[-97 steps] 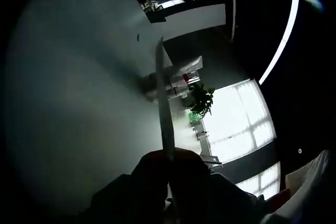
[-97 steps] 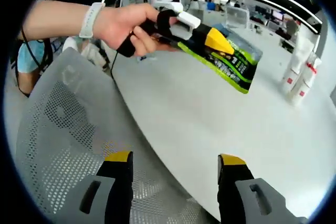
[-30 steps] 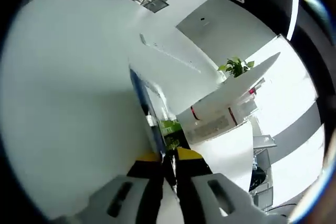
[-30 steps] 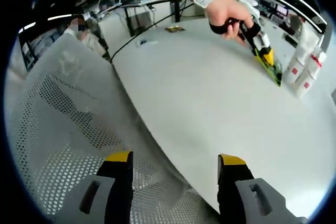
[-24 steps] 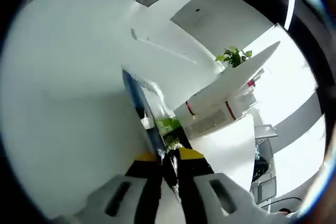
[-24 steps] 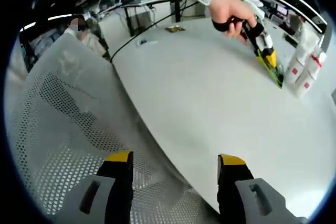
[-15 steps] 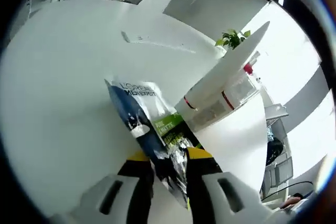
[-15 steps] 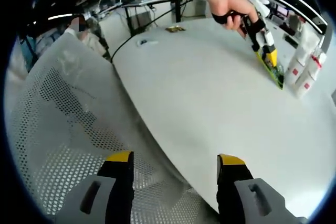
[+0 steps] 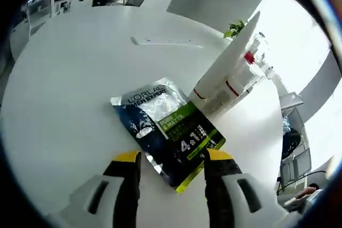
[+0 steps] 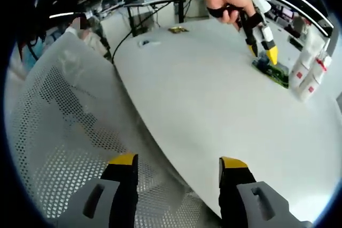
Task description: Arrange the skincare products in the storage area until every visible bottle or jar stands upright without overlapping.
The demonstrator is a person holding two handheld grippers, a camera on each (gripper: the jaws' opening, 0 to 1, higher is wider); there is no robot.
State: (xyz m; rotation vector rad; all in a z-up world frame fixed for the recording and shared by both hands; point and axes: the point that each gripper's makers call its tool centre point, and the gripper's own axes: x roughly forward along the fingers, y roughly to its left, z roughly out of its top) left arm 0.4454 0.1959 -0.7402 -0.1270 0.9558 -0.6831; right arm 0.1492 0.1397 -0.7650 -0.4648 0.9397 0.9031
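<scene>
Sachet [image 9: 167, 130] lies flat, its near edge between parted left tool [image 9: 172, 159].

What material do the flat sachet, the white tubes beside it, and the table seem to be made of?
The sachet looks like glossy printed foil or plastic film: it lies flat, with bright glare and crinkled edges. The white tubes beside it look like smooth, slightly shiny plastic with red bands; the exact plastic cannot be told. The table looks like a matte white laminate or painted board, even and without grain.
</scene>
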